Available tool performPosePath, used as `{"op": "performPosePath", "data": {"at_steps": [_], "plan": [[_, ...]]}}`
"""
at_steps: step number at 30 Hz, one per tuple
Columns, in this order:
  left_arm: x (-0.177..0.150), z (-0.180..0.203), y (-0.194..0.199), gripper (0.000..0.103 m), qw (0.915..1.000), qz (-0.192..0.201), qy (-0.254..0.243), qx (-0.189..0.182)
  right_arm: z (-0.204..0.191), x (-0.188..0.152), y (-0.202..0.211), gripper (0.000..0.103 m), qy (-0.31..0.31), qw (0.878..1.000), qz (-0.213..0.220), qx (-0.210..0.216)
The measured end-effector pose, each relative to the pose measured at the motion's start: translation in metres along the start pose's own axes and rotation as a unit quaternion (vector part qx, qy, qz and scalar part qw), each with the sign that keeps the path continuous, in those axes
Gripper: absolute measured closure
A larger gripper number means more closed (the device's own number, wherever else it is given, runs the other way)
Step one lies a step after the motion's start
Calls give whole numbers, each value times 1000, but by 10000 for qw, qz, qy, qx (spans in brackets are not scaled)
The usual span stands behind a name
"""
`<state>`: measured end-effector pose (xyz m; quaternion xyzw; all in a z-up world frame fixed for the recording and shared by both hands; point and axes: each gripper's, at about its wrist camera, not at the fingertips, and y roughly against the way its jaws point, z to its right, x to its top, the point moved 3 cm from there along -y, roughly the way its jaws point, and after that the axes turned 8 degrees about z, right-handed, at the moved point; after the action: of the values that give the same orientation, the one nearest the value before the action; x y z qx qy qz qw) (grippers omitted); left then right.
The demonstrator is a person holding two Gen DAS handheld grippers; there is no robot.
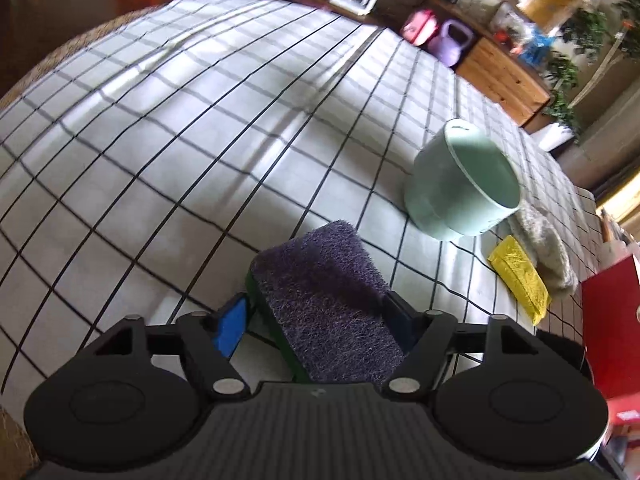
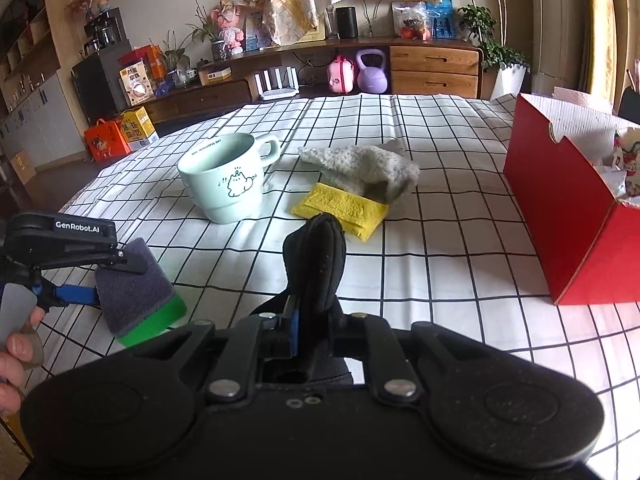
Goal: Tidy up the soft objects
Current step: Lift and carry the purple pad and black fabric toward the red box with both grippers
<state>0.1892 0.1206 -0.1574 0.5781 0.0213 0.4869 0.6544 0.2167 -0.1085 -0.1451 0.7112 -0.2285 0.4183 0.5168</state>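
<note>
My left gripper (image 1: 316, 314) is shut on a sponge (image 1: 324, 292) with a purple scouring face and a green base, held just above the checked tablecloth (image 1: 160, 160). The right wrist view shows the same sponge (image 2: 136, 292) at lower left, pinched in the left gripper (image 2: 120, 276). My right gripper (image 2: 308, 320) is shut on a black padded fabric piece (image 2: 316, 260) that stands up between its narrow jaws. On the table ahead lie a yellow cloth (image 2: 342, 208) and a grey fluffy cloth (image 2: 364, 166), side by side and partly overlapping.
A pale green mug (image 2: 224, 176) stands left of the cloths. An open red cardboard box (image 2: 568, 208) sits at the table's right side. A hand (image 2: 12, 352) holds the left gripper at the lower left. Shelves, drawers and a purple kettlebell (image 2: 372, 70) line the far wall.
</note>
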Motion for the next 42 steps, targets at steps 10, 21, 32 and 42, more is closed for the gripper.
{"op": "performPosePath", "data": {"at_steps": [10,21,32,42], "plan": [[-1,20,-9,19,9990,-189,106,402,10,-4,-2,91,-169,9998,-3,90],[-10,41,-18,19,9939,42,-312,1055,18,-9,-1,91,-189,9997,-3,152],[-15,34,-12,22,9963,232,-466,680,24,-6,10,92,-290,9995,113,96],[-16,23,14,23,9966,454,-685,110,33,1,44,92,-571,9978,349,24]]}}
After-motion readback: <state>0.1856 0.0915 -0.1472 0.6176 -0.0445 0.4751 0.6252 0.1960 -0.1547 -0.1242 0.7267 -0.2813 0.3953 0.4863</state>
